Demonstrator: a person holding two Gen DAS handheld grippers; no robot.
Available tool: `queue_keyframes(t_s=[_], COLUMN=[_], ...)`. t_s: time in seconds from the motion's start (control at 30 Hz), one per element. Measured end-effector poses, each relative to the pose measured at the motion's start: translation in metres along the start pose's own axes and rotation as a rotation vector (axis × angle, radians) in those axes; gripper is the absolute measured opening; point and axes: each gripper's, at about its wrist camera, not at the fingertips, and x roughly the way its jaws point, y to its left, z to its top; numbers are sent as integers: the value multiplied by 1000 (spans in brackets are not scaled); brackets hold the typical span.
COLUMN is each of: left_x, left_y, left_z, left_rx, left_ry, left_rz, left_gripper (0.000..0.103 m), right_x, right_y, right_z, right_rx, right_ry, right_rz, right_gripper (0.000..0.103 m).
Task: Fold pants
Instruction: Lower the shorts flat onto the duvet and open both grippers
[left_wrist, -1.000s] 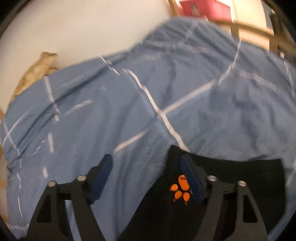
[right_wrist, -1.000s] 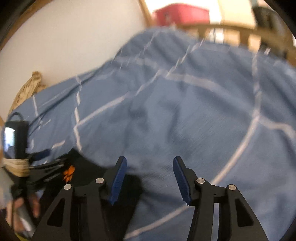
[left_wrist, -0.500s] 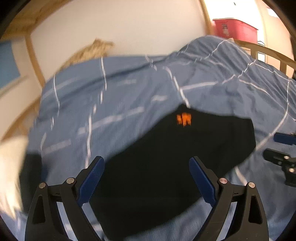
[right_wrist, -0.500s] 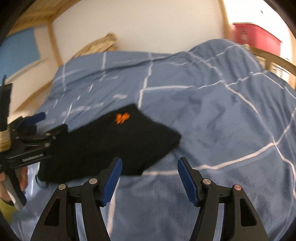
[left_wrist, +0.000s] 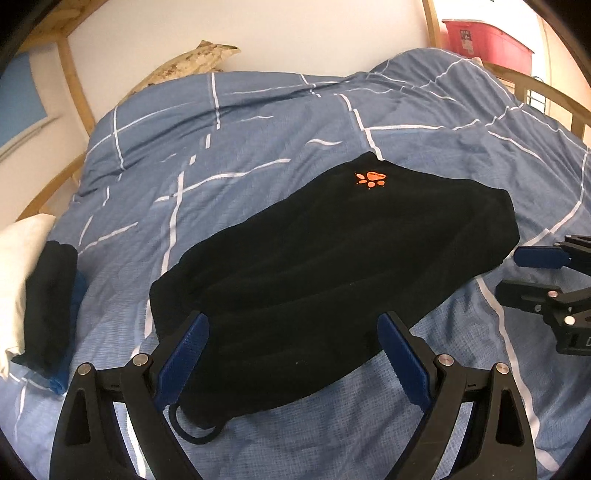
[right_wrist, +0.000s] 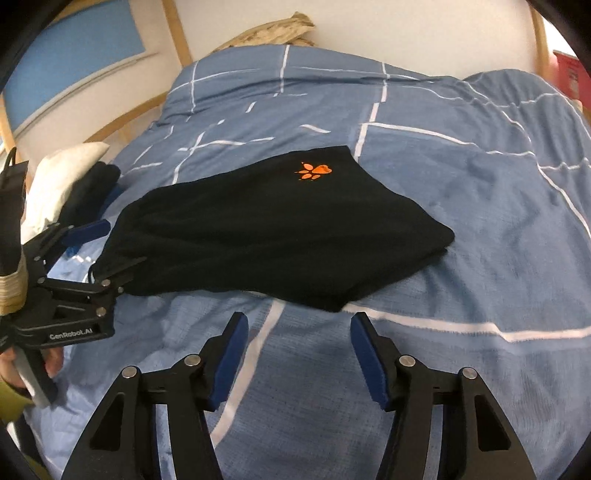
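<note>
Since both hand-held grippers withdrew, folded pants lie released.

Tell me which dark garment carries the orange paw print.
The black pants spread mid-bed carry it; the dark bundle beside the white pillow shows none.

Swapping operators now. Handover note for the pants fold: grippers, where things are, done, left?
Left gripper: open, empty, its fingers over the near edge of the pants.
Right gripper: open, empty, over the duvet just short of the pants.
Pants: folded into a compact black stack, flat on the duvet, paw logo up. A cord loop sticks out at the left gripper's end.
Other folded clothes lie at the left, by a pillow.
Done: fold looks finished, both grippers released.
Left: maybe tuck the cord, then move the stack if needed.
</note>
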Motion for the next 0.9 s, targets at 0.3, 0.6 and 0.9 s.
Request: queue_keyframes(t_s=[0.3,0.6,0.9], left_x=[-1,1,1], left_y=[9,18,16], left_z=[4,5,5], left_rx=[-27,-47,-36], left_ry=[-12,-5,-7], left_rz=[9,13,10], left_gripper=[93,93,93], right_x=[8,15,22], right_y=[1,9,3], right_z=[16,28,17], right_rx=[-23,-120,-100], right_ry=[18,-1,32], right_rz=[-12,-30,44], right_gripper=[59,59,51])
